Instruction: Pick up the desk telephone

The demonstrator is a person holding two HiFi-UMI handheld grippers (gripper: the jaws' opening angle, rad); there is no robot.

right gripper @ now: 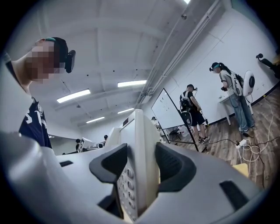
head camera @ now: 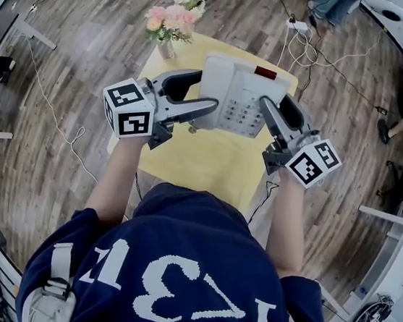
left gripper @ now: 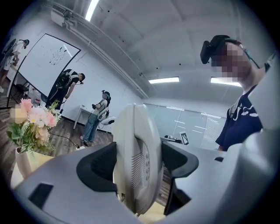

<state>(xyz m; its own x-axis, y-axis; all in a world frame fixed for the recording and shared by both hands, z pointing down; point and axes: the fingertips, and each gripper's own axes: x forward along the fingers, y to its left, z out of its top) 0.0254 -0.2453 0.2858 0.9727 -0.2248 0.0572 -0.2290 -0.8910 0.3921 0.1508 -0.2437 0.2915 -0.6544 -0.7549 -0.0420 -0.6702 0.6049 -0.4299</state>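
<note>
Left tool clamped on the desk telephone's left edge, right tool clamped on its right edge. 2-sided grip so the wide body can't tip. Telephone held above the yellow worktop. Flower vase sits just beyond its far-left corner.

I am looking down on a wood-plank floor with white cables trailing across it. A small yellow table is carrying a vase of pink flowers. A whiteboard is leaning against the pale wall, strip lights are glowing overhead, and people are standing beyond.
</note>
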